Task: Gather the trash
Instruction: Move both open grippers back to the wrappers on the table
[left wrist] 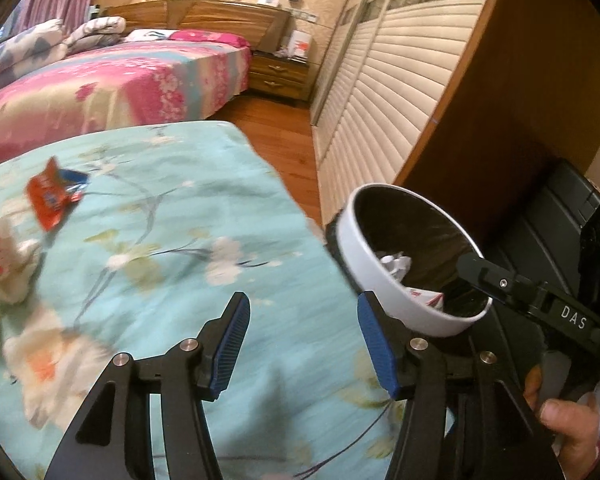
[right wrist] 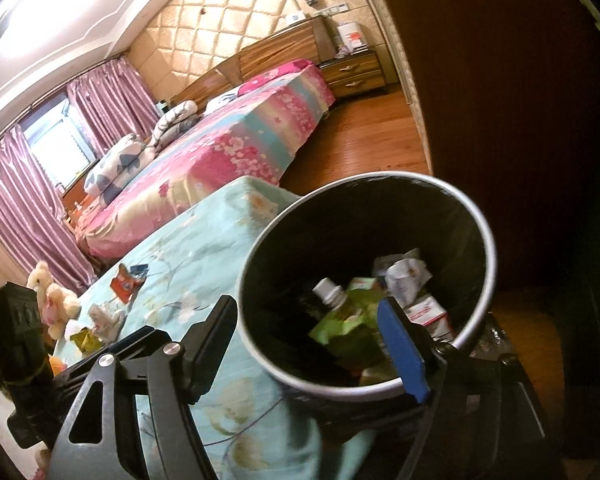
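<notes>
Trash remains at the far left of the turquoise floral bedspread (left wrist: pixel 188 216): a crumpled white tissue (left wrist: pixel 6 264), a yellow scrap (right wrist: pixel 85 337) beside it, and further in an orange-red snack wrapper (left wrist: pixel 48 198) lying on a blue one. To the right, the left claw (left wrist: pixel 300 344) hangs over bare cloth with its blue pads apart and nothing between them. Right again, just off the bed's edge, stands the white-rimmed bin (right wrist: pixel 486 240), dark inside and already holding a green packet (right wrist: pixel 340 324), a small bottle, crumpled paper (right wrist: pixel 404 272) and a red-and-white carton. The right claw (right wrist: pixel 312 340) is above the bin's near rim, its pads also parted and empty, with the person's hand (left wrist: pixel 568 416) on the grip.

Risks, as I judge them: the wrappers overlap, so a pinch may lift one and drag or drop the other. The tissue is soft and may tear or slip free. On loose cloth, pads closing low could catch a fold of the bedspread. The bin is close to both claws, and a sideways knock to its rim could tip it. The left wrist view is blurred, which makes aiming less sure.

The room is a bedroom: wooden floor, a second bed with a pink floral cover (left wrist: pixel 100 76), plush toys (right wrist: pixel 50 300) at the turquoise bed's far-left edge, purple curtains, a quilted wall, a nightstand and a slatted wardrobe (left wrist: pixel 400 92).
</notes>
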Action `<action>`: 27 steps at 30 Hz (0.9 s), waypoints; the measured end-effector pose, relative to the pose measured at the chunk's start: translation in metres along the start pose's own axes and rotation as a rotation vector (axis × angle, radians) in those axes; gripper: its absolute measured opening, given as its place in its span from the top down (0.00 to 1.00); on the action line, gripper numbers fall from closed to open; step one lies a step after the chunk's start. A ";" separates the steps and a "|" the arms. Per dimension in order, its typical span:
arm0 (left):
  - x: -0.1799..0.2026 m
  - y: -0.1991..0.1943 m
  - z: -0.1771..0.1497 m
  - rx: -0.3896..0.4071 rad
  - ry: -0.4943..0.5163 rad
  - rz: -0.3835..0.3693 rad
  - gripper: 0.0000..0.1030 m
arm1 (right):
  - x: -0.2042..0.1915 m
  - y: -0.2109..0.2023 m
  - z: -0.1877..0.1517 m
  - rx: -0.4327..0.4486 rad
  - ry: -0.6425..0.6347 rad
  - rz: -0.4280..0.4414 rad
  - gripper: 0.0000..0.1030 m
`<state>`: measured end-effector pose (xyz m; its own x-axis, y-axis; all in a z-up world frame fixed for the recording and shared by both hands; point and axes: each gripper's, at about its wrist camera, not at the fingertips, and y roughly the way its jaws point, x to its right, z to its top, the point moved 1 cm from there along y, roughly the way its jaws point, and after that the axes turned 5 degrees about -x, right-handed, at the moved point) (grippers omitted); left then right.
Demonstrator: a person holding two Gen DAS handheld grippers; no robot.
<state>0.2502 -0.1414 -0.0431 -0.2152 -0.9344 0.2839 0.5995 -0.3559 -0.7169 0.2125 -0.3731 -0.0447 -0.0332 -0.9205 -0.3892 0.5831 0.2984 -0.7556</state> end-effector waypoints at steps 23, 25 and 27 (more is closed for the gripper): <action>-0.083 -0.071 -0.046 0.043 -0.175 0.175 0.41 | -0.098 0.035 -0.037 -0.077 -0.154 0.107 0.19; -0.094 -0.079 -0.050 0.046 -0.192 0.190 0.41 | -0.103 0.038 -0.039 -0.086 -0.159 0.116 0.19; -0.104 -0.087 -0.054 0.053 -0.209 0.210 0.41 | -0.111 0.045 -0.042 -0.097 -0.166 0.129 0.19</action>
<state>0.1790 -0.0143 -0.0450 0.0777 -0.9619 0.2621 0.6545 -0.1491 -0.7412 0.2083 -0.2474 -0.0573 0.1748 -0.8997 -0.4000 0.4926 0.4316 -0.7557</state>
